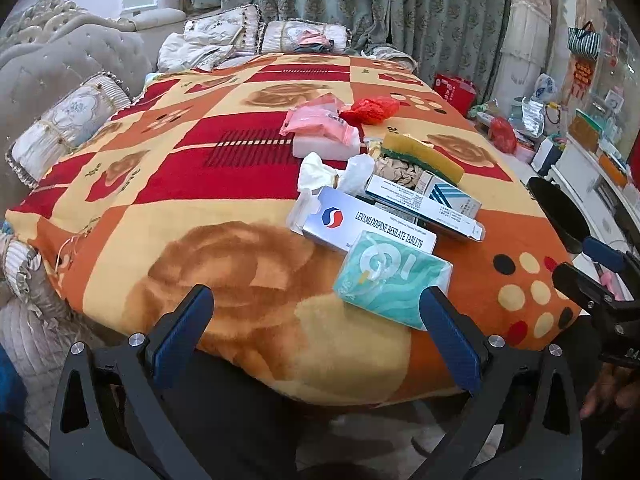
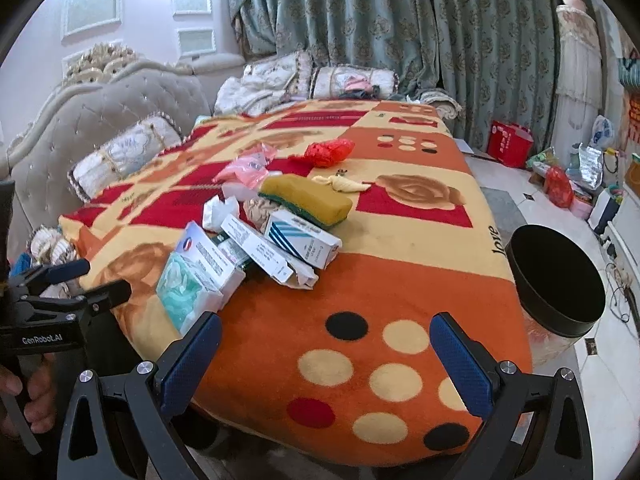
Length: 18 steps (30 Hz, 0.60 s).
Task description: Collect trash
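Your left tongs [image 1: 316, 320] and right tongs [image 2: 326, 354] both hang spread and empty at the blanket-covered bed's [image 2: 400, 288] near edge. The heap of cardboard medicine boxes [image 2: 276, 248] lies mid-bed, the round black bin [image 2: 556, 284] stands beside it, ready for drops.

Left wrist view: low at the near edge of the blanket [image 1: 160, 184], facing along it toward the curtains [image 1: 320, 4]; the tissue pack [image 1: 394, 280] lies close ahead.
Right wrist view: same edge, further right, facing the same way; bin [image 2: 560, 280] near on its right.
Shared: blanket, box pile [image 2: 260, 248], sponge [image 1: 420, 156], curtains.
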Tool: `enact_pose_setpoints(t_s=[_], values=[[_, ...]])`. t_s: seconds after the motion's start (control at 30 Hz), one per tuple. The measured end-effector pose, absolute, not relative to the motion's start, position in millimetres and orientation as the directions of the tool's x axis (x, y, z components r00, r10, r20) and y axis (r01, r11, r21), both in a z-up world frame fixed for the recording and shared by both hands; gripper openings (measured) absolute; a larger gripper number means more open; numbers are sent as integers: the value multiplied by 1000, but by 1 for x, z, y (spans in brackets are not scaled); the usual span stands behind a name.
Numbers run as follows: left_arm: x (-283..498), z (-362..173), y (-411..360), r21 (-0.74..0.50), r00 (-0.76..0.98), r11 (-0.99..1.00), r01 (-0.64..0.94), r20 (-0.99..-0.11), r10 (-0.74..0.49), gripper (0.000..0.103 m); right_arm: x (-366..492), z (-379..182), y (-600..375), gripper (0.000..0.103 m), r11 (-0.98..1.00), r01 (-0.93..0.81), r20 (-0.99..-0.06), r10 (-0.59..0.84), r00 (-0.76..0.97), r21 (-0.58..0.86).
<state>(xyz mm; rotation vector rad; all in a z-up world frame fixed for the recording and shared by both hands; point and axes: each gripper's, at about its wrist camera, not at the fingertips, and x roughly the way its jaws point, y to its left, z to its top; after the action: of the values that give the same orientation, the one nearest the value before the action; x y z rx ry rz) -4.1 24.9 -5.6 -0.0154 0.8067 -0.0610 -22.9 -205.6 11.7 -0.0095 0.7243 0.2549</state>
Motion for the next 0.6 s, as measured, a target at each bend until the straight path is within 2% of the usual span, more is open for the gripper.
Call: enact_pose_setpoints(t_s=[0.07,0.17,0.3,0.6], values=[[-4,-6,25,-31,691,998,47,-721,-55,102,-24,10,-208,103,966,-235,-641,246,727,106],[-4,-7,25,-27,692,999,45,-720,-51,102,-18,7,-206,103,963,-237,-681,259,685,128],[-4,-7,25,-28,691,999,45,-721,-52,102,-19,9,-201,103,967,-247,-674,225,704,65],[-6,-4,26,-58,699,997,50,-711,-77,102,-20,10,-201,103,965,-252,-675,228,701,65]])
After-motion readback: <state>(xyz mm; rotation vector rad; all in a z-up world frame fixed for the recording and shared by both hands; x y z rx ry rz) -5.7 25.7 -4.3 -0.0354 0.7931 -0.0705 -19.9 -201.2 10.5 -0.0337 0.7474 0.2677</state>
